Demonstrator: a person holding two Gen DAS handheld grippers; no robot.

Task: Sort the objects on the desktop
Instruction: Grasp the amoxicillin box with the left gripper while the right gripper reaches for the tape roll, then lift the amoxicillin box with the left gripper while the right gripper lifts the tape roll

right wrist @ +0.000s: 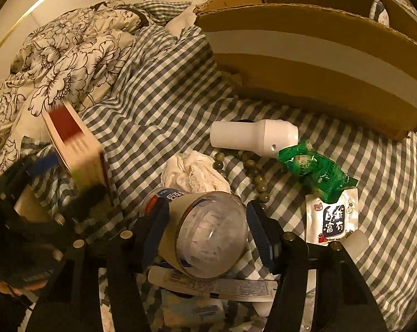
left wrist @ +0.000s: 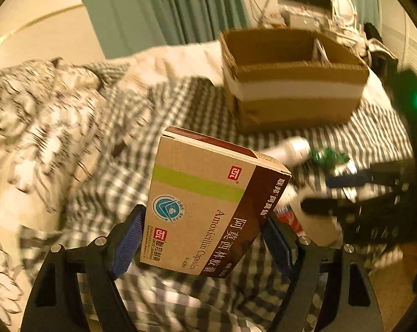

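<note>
Left gripper [left wrist: 201, 238] clamps an Amoxicillin Capsules box [left wrist: 208, 202]; right gripper [right wrist: 205, 232] straddles a clear-capped bottle [right wrist: 208, 229].

The box's sides sit against both blue pads, long axis tilted up away from the jaws, off the checked bedspread [left wrist: 180, 102]; the cardboard box [left wrist: 291, 83] lies beyond and to its right, at the bed's far edge. I cannot tell whether the right pads press the bottle; it lies cap toward the camera. Nearby: white bottle [right wrist: 252, 137], green packet [right wrist: 316, 168], beads [right wrist: 250, 163], and a sachet [right wrist: 333, 218] printed "富有".
</note>
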